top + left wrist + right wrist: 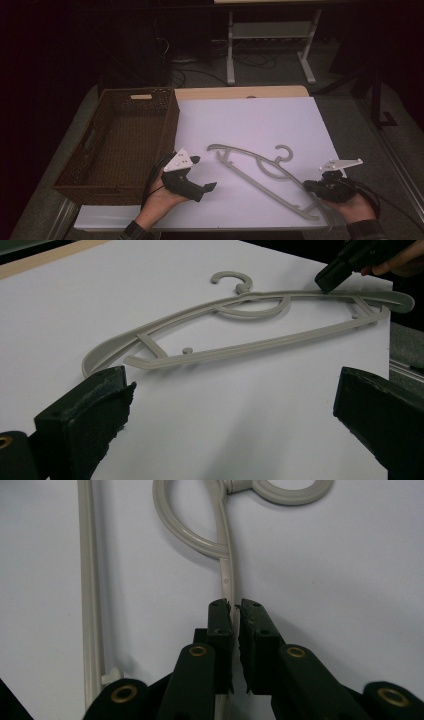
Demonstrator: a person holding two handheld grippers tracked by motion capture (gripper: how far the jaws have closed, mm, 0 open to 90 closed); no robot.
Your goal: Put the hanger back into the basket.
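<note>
One grey plastic hanger (260, 172) lay flat on the white board (260, 120), running from about ten o'clock to four o'clock across the board's near half, its hook (283, 151) pointing toward twelve. It stood at roughly three o'clock from the woven basket (75, 172), well apart from it.

The right gripper (235, 611) had its jaws drawn almost together on the hanger's upper arm, just below the loop under the hook; in the right gripper view the thin bar passed between the pads, which pressed on it from both sides. In the high view this gripper (312, 186) sat at the hanger's four o'clock end. The left gripper (206, 181) rested at about eight o'clock from the hanger, near but not touching, jaws wide apart with nothing between them; in the left gripper view only bare board lay between them.

Handling, as judged: the hanger looked light and stiff, a thin moulded frame with a smooth finish likely to slip in the pads. Held by one arm it would probably swing or twist. A second hold on the far arm or the lower bar (260, 344) would steady it. It may flex but seems unlikely to break.

Count: one hanger, one basket, one board, two grippers.
</note>
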